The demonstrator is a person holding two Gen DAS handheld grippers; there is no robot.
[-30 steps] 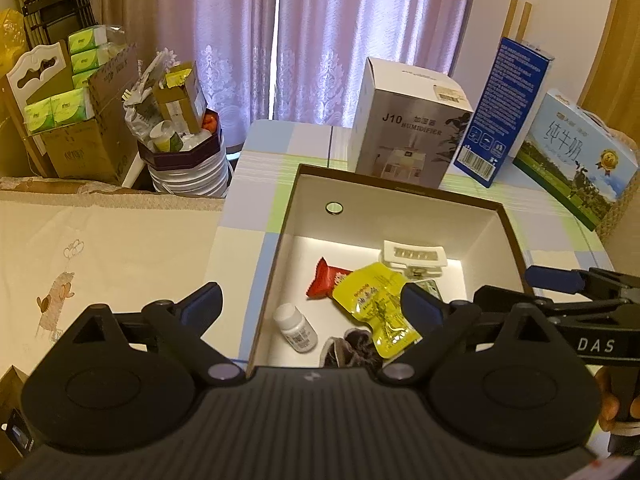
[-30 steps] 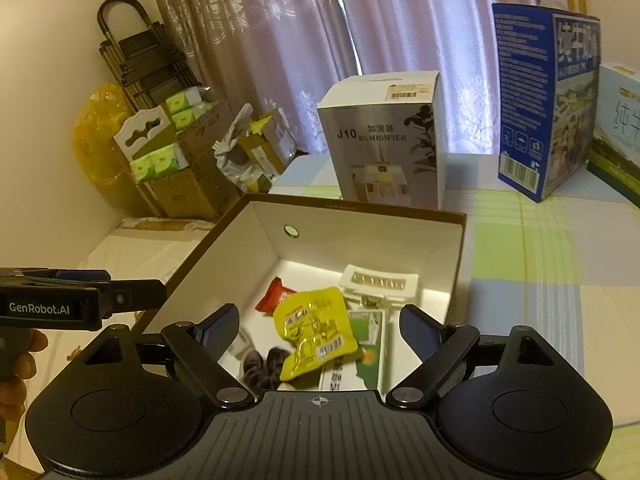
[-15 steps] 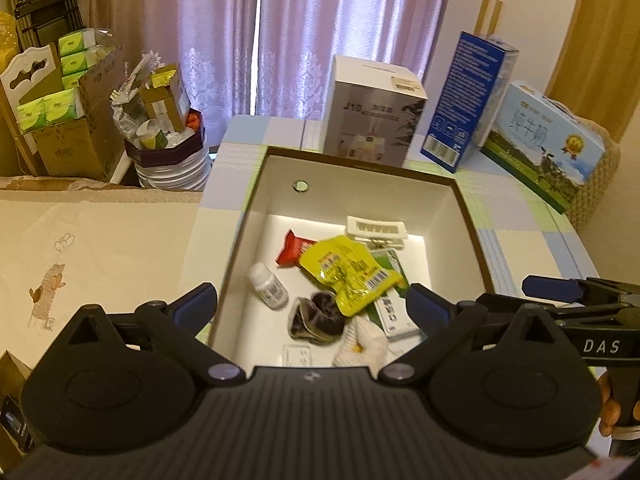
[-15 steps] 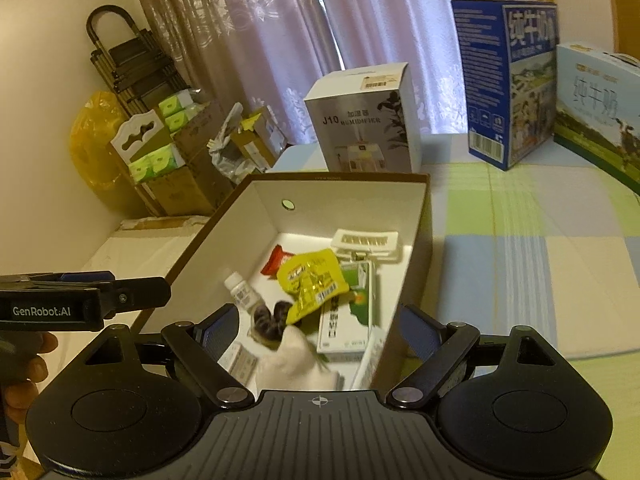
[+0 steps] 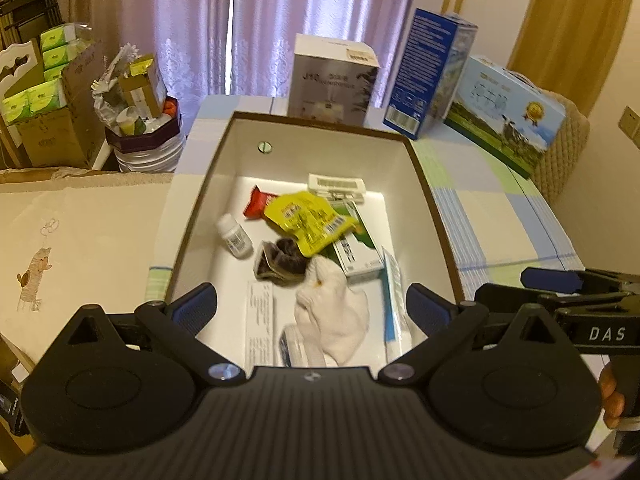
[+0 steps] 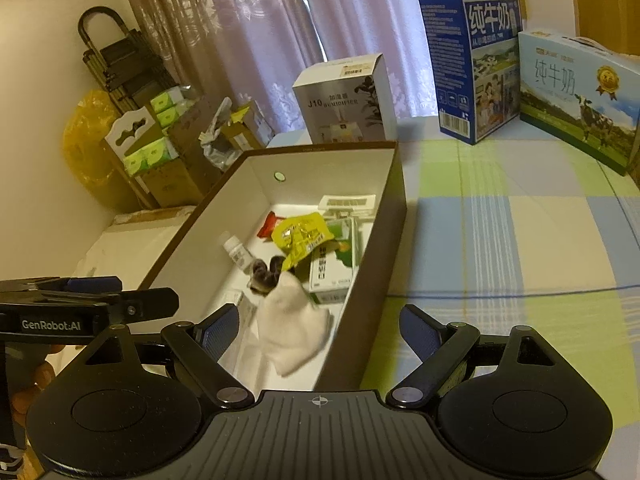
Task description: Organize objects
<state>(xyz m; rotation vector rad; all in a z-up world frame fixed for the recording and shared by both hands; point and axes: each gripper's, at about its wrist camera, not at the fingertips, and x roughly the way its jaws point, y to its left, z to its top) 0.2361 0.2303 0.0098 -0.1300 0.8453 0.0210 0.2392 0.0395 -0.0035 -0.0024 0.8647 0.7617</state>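
A brown box with white inside (image 5: 424, 184) (image 6: 394, 216) sits on the checked tablecloth. In it lie a yellow pouch (image 5: 308, 218) (image 6: 300, 236), a red packet (image 5: 256, 204), a small white bottle (image 5: 234, 236) (image 6: 238, 252), a dark wrapper (image 5: 280, 266), a green-white carton (image 5: 356, 252) (image 6: 332, 276), a white cloth (image 5: 332, 316) (image 6: 292, 328) and a white clip (image 5: 336, 186). My left gripper (image 5: 312, 304) is open and empty above the box's near end. My right gripper (image 6: 320, 326) is open and empty above the box's near right wall.
A humidifier box (image 5: 332, 80) (image 6: 346, 100) stands behind the brown box. Two milk cartons (image 6: 472, 64) (image 6: 580, 96) stand at the back right. Cardboard boxes and a stacked bin (image 5: 144, 136) stand at the left beyond the table. Checked cloth (image 6: 520, 260) spreads to the right.
Both grippers have pulled back and risen, so more of the box's near end shows, including the white cloth and papers. Both stay open and empty.
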